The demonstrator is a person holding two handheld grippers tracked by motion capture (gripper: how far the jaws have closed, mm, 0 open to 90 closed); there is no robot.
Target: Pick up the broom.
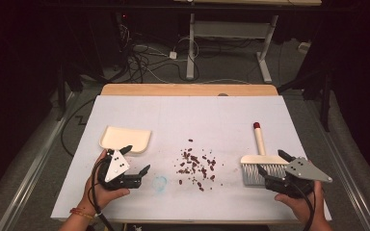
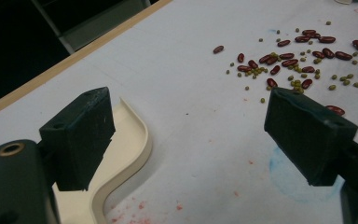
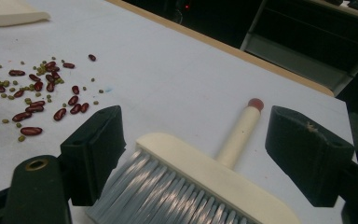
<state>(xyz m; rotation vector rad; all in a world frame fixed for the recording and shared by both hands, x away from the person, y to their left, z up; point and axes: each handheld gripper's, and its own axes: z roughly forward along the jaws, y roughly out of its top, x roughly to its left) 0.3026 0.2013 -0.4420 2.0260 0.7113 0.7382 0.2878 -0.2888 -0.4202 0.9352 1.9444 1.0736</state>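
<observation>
- The left gripper (image 1: 138,160) hovered low over the near left part of the bench (image 1: 188,110), held in the person's left hand (image 1: 101,190); its jaws stood wide apart and released, with nothing between them.
- In the left gripper view, one jaw hung over the near rim of the dustpan (image 2: 130,149), but whether it touched the rim could not be told.
- The right gripper (image 1: 273,167) sat at the near right, held in the right hand (image 1: 301,204), jaws spread wide on either side of the brush (image 1: 260,166); its pads did not press on the brush head.
- The brush lay flat, its grey bristles (image 3: 168,196) toward the person, its cream handle running away and ending in a red tip (image 3: 255,103).
- The dustpan (image 1: 125,138) was a shallow cream tray, lying just beyond the left gripper.
- Between the two grippers, a loose scatter of dark red beans (image 1: 195,166) mixed with small green ones (image 2: 298,84) lay on the bench, well apart from both brush and dustpan.
- The bench top was white with faint red specks and a pale blue smudge (image 1: 160,183), and had a wooden far edge.
- Beyond it, the room was dark, with cables (image 1: 139,57) on the floor and the white legs of another table (image 1: 231,43).
</observation>
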